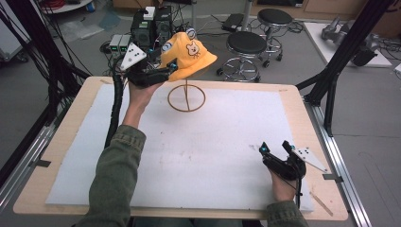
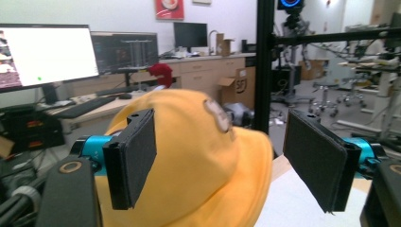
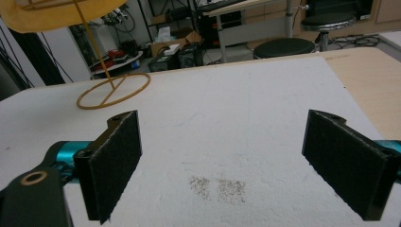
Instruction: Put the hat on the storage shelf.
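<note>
A yellow bucket hat (image 1: 189, 54) with a bear patch sits on top of a thin wire stand (image 1: 187, 98), whose ring base rests at the back of the white sheet (image 1: 213, 156). My left gripper (image 1: 161, 71) is raised at the hat's left side. In the left gripper view its jaws (image 2: 220, 161) stand wide, with the hat (image 2: 198, 156) between them and the pads not pressing on it. My right gripper (image 1: 276, 147) rests low at the front right of the sheet, open. Between its pads (image 3: 222, 165) there is only bare sheet, and the stand (image 3: 113, 90) is far off.
The sheet covers a wooden table (image 1: 302, 123). Behind the table are grey electronics boxes (image 1: 151, 26) and two black stools (image 1: 246, 45). Black frame posts (image 1: 335, 71) stand at the right corner, and cables hang at the left. A lit monitor (image 2: 45, 54) is beyond the hat.
</note>
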A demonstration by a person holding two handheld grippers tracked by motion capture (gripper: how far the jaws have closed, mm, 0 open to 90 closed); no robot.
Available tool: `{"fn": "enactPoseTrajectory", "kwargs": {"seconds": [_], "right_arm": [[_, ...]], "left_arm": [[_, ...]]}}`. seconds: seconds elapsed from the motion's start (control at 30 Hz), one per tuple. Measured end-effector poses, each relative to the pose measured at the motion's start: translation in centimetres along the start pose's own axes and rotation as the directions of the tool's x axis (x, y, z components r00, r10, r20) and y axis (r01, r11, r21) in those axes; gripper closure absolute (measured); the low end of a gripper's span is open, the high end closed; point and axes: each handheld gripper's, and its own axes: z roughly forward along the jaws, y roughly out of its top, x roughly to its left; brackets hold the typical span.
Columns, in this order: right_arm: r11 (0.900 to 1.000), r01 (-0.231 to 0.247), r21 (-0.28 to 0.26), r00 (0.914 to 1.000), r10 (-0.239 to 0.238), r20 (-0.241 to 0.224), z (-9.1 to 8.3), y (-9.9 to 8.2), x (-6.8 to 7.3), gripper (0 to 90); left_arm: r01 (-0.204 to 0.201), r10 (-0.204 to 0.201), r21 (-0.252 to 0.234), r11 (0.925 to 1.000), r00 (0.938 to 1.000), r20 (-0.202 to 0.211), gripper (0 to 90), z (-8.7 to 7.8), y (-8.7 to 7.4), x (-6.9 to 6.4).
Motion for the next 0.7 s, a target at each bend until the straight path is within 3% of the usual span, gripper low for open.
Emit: {"fn": "enactPoseTrajectory", "kwargs": {"seconds": [0.17, 0.53, 0.7], "right_arm": [[1.0, -0.001, -0.002, 1.0, 0.001, 0.003, 0.0, 0.0, 0.0, 11.5], [0.9998, 0.007, -0.016, 0.9999, -0.007, 0.01, 0.0, 0.1, 0.1, 11.5], [0.9998, 0.012, -0.018, 0.9998, -0.012, 0.014, -0.1, 0.1, 0.2, 11.5]], "left_arm": [[0.036, -0.036, -0.021, 0.9991, 0.9989, -0.029, 26.1, -1.8, -0.5, 0.7], [0.027, -0.031, -0.05, 0.9984, 0.9973, -0.067, 25.7, -5.1, -0.5, 0.6], [0.034, -0.04, -0.048, 0.9983, 0.9923, -0.117, 25.2, -7.9, -1.3, 1.3]]}}
